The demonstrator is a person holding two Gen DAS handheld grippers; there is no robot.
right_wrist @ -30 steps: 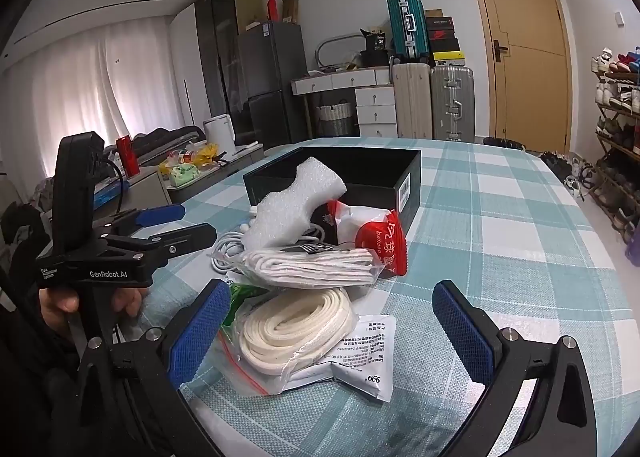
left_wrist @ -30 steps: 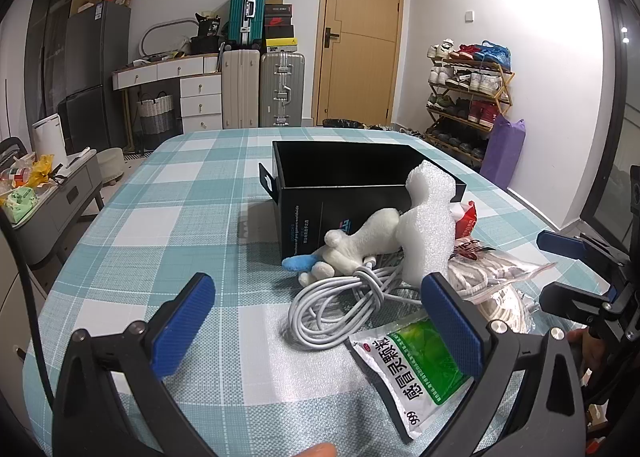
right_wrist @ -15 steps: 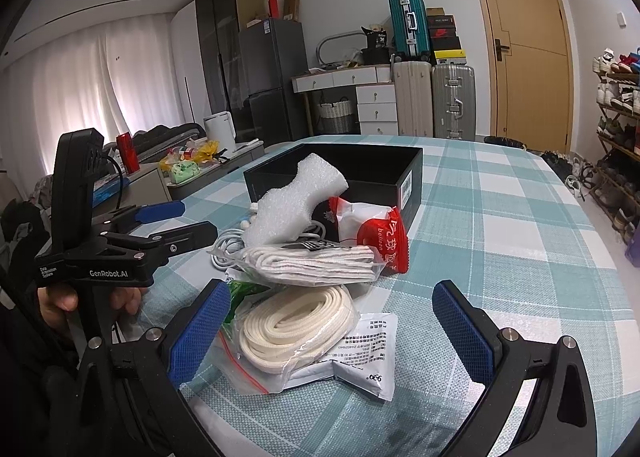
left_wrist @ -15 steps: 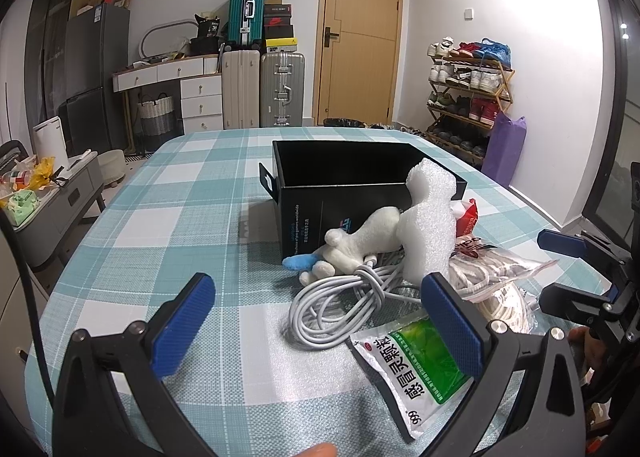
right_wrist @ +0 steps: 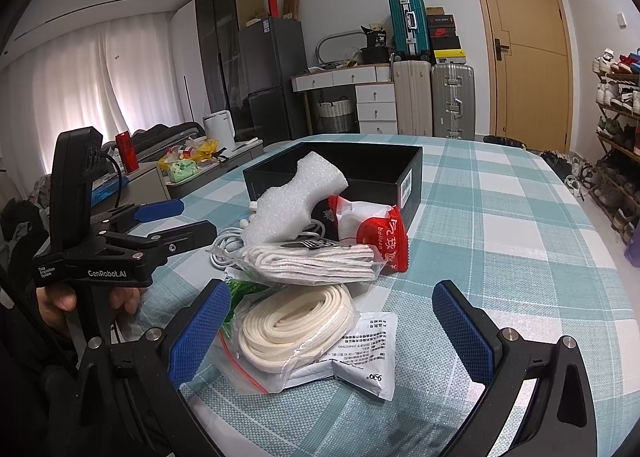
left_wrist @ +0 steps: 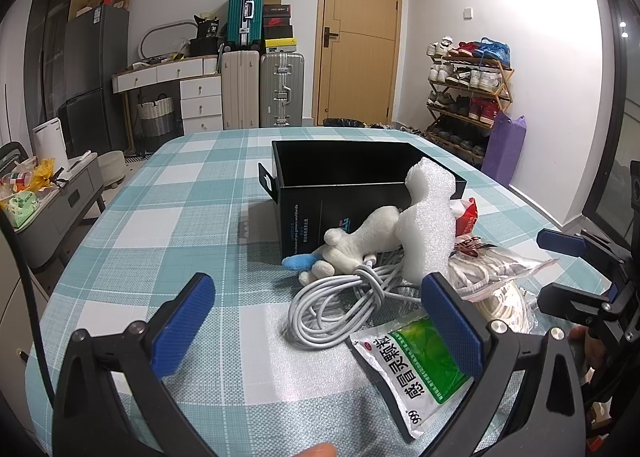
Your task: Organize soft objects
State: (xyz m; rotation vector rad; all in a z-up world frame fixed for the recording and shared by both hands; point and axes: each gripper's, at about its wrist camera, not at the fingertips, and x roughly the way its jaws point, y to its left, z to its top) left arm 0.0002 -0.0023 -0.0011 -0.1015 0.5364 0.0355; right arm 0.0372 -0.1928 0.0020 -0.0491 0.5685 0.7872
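An open black box (left_wrist: 352,177) (right_wrist: 360,173) stands mid-table. In front of it lies a pile: a white foam piece (left_wrist: 430,225) (right_wrist: 298,201), a white plush toy (left_wrist: 360,243), a coiled grey cable (left_wrist: 340,305), a red balloon packet (right_wrist: 380,237), bagged white rope (right_wrist: 312,261), a bagged cream strap (right_wrist: 296,321) and a green medicine sachet (left_wrist: 420,361). My left gripper (left_wrist: 316,321) is open, low over the cloth near the cable. My right gripper (right_wrist: 332,329) is open too, hovering around the bagged strap with nothing held.
The table carries a teal checked cloth (left_wrist: 180,225). Beyond it are suitcases (left_wrist: 280,89), a drawer unit (left_wrist: 200,97), a wooden door (left_wrist: 356,41), a shoe rack (left_wrist: 468,97) on the right, and a low cabinet with clutter (left_wrist: 48,197) on the left.
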